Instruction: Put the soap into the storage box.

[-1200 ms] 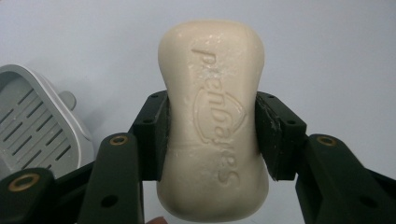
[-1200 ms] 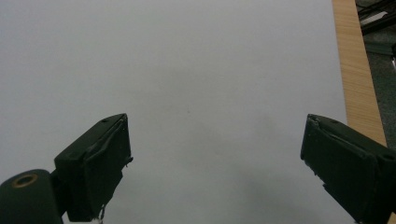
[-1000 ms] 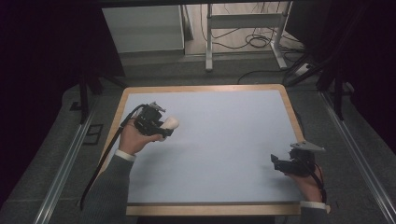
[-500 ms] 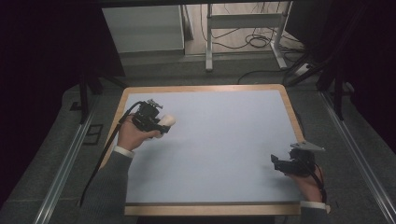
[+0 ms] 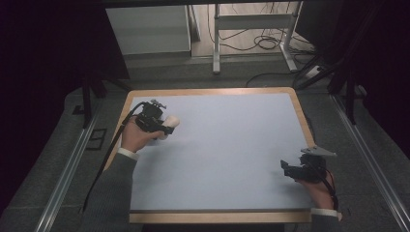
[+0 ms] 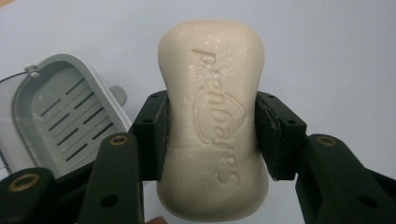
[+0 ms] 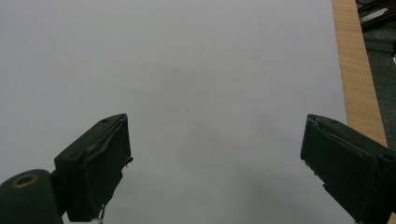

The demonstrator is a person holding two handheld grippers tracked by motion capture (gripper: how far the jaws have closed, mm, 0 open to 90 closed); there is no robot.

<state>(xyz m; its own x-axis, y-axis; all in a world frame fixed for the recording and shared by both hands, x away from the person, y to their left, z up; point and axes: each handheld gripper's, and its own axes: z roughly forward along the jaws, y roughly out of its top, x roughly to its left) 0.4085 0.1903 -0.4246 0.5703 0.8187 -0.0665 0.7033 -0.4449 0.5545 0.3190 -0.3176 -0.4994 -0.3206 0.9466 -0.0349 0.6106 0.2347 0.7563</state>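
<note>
A cream soap bar [image 6: 212, 70] with raised lettering is clamped at its waist by my left gripper [image 6: 212, 109], which is shut on it. In the high view that gripper [image 5: 166, 126] holds the soap [image 5: 173, 120] over the table's far left part. A grey slotted soap dish [image 6: 65, 116] lies on the table just left of the soap in the left gripper view. My right gripper [image 7: 215, 149] stands wide open over bare table, with nothing between its jaws; in the high view it [image 5: 285, 169] sits near the front right corner.
The pale blue tabletop [image 5: 232, 145] has a wooden rim [image 5: 300, 113], which runs close by the right gripper as a wooden edge [image 7: 357, 70]. Beyond the table stand metal frame legs [image 5: 216, 43] and floor cables [image 5: 266, 43].
My left gripper has carried the soap a little farther from the person and slightly left. The right gripper has stayed put, still open.
</note>
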